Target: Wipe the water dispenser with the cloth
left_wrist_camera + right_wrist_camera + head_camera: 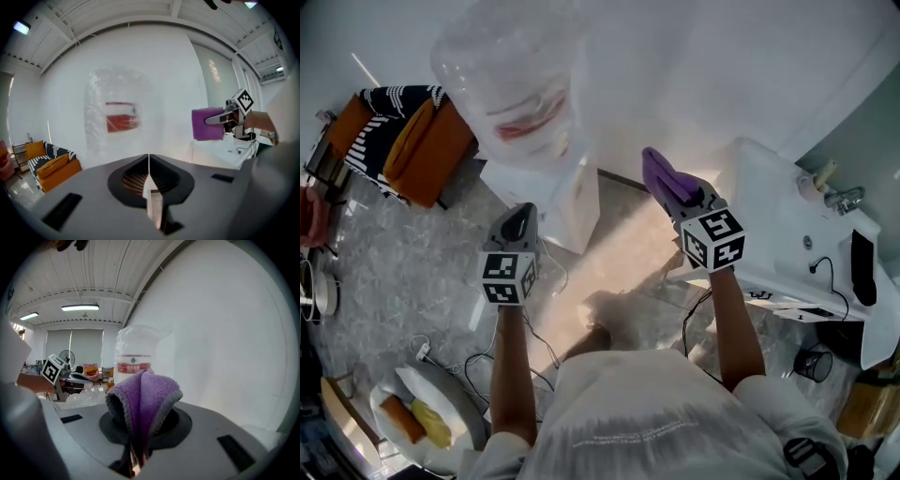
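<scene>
Purple cloth [143, 399], folded into a thick wad, is clamped between the jaws of the right gripper [675, 194], which a person holds raised in front of a white wall, to the right of the water dispenser [567, 202] and apart from it. The cloth's free end stands up past the jaw tips and touches nothing else. The dispenser is a white cabinet against the wall, topped by a clear bottle [516, 75] with a red label, seen from above in the head view. The left gripper [520, 223] is held lower, near the dispenser's front, its jaws pressed together with nothing between them. Beyond the dispenser to the left sits an orange sofa [436, 155] with a striped cushion [389, 117]. On the right is a white counter [778, 234] with what appears to be a tap [842, 199], though it is small in the head view. Cables [441, 361] trail across the marbled floor [403, 272], and a plate [455, 398] of food lies at lower left.
</scene>
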